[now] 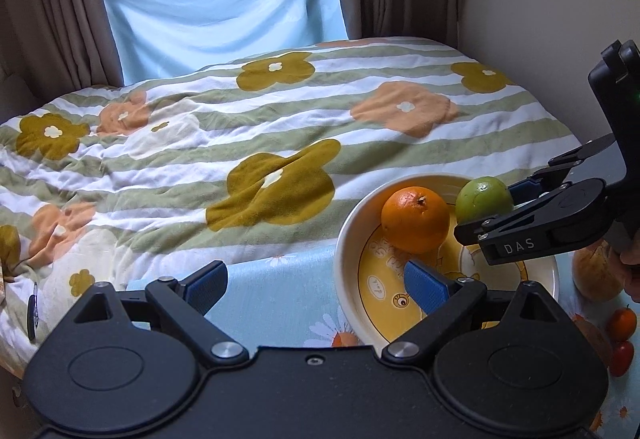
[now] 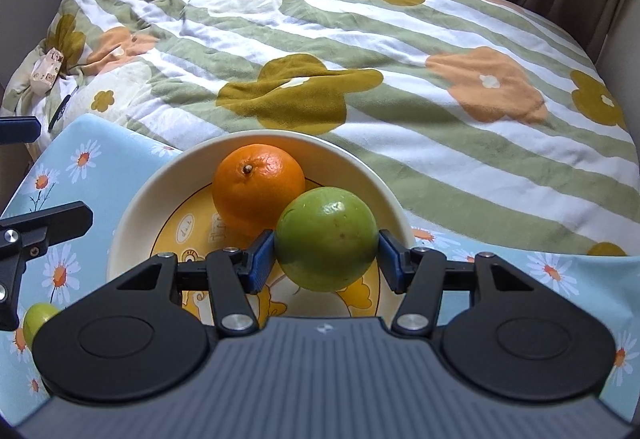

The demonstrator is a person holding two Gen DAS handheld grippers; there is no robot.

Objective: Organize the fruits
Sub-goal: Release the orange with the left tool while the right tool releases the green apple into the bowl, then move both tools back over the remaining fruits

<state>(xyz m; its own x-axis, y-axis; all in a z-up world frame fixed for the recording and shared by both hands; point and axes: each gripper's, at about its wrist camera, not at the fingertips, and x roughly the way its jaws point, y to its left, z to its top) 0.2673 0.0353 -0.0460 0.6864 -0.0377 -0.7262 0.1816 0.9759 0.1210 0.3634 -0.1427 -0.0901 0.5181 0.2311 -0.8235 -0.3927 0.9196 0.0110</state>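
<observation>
A cream bowl (image 2: 132,211) with a yellow cartoon bottom stands on the daisy-print cloth; it also shows in the left wrist view (image 1: 348,239). An orange (image 2: 256,187) lies inside it, seen too in the left wrist view (image 1: 414,219). My right gripper (image 2: 326,257) is shut on a green round fruit (image 2: 326,239) and holds it over the bowl, beside the orange. In the left wrist view the green fruit (image 1: 482,199) sits between the right gripper's fingers. My left gripper (image 1: 316,285) is open and empty, left of the bowl, its right pad over the rim.
A pale round fruit (image 1: 596,275) and two small red-orange fruits (image 1: 622,325) lie on the cloth right of the bowl. A small green fruit (image 2: 38,321) lies at the left. A flowered striped quilt (image 2: 360,51) covers the bed behind. Curtains and a wall stand beyond.
</observation>
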